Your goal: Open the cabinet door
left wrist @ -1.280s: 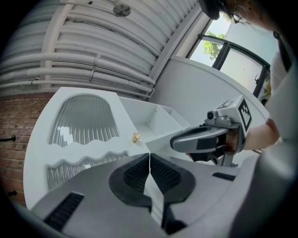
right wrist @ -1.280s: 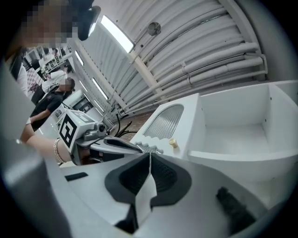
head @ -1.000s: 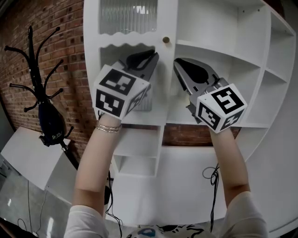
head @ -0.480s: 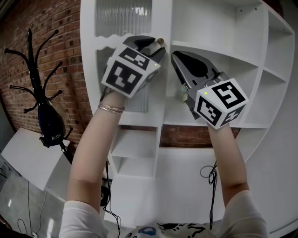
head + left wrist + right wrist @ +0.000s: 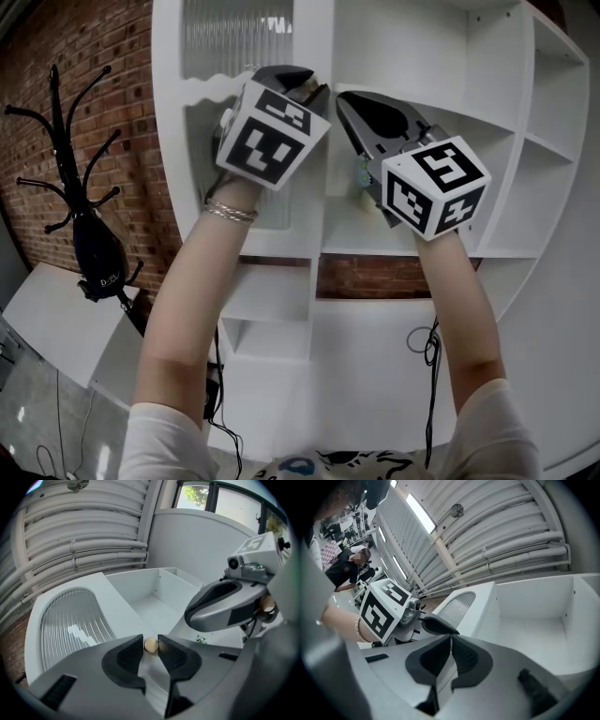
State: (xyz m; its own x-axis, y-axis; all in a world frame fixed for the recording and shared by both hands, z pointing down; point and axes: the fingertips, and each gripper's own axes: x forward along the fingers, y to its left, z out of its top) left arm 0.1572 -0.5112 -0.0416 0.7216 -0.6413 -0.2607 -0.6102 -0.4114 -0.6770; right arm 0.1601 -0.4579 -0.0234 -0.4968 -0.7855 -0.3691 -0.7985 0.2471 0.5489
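Left gripper (image 5: 150, 648): I read fingers just closing, pinching the knob (image 5: 150, 644).
Right gripper (image 5: 450, 638): fingers together, empty, beside knob.

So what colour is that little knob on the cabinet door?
Pale gold, brass-like; the knob shows best in the left gripper view, between the fingers.

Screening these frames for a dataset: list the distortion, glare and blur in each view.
Head view: wide-angle lens bows the white cabinet edges; a bright reflection sits on the ribbed glass panel. Left gripper view: fisheye, dark corners, window overexposed, knob sharp. Right gripper view: fisheye curves the ceiling pipes; ceiling lights glare.
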